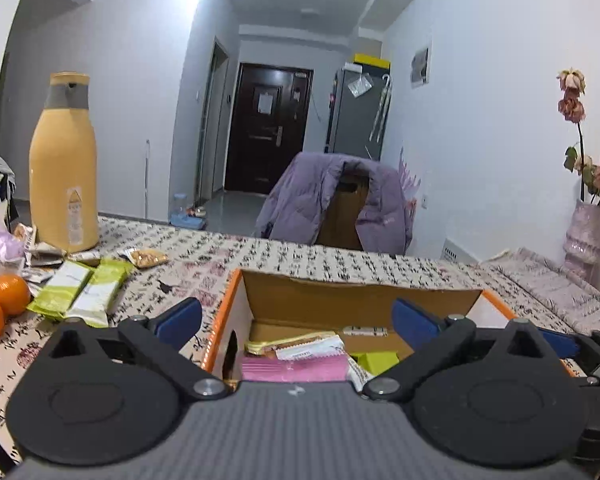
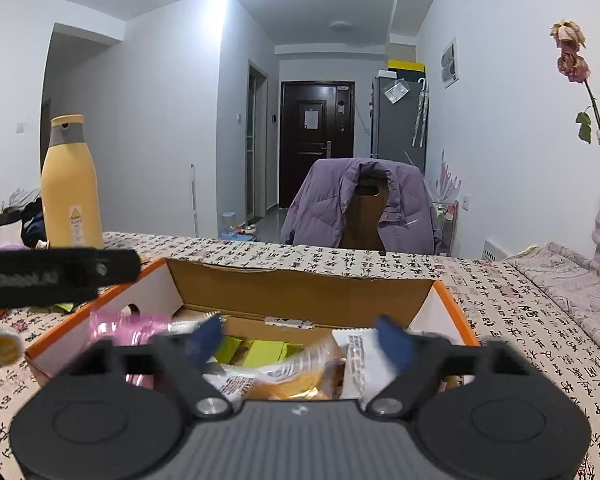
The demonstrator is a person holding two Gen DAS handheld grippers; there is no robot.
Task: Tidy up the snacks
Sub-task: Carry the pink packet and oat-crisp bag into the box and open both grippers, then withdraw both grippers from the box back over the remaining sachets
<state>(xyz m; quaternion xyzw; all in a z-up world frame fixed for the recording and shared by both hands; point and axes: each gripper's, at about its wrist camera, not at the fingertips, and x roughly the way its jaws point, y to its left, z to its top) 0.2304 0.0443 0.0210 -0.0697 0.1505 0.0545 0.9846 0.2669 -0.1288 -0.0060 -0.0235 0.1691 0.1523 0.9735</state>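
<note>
Both grippers spread empty over the snack box (image 1: 380, 294)
Left gripper (image 1: 296, 318) and right gripper (image 2: 300, 336) hold nothing; next, go far-left for green packets (image 1: 80, 292), approach flat, grip mid-pack

A tall yellow bottle (image 1: 63, 168) with a grey neck stands on the table (image 1: 300, 256), which has a cloth with black writing on it. Two oranges (image 1: 0, 304) sit near the left edge. A purple jacket (image 1: 332, 200) hangs over a chair behind the table. Dried pink flowers (image 1: 576, 96) stand in a vase (image 1: 588, 240) on the right. A dark door (image 1: 270, 128) is far back.
</note>
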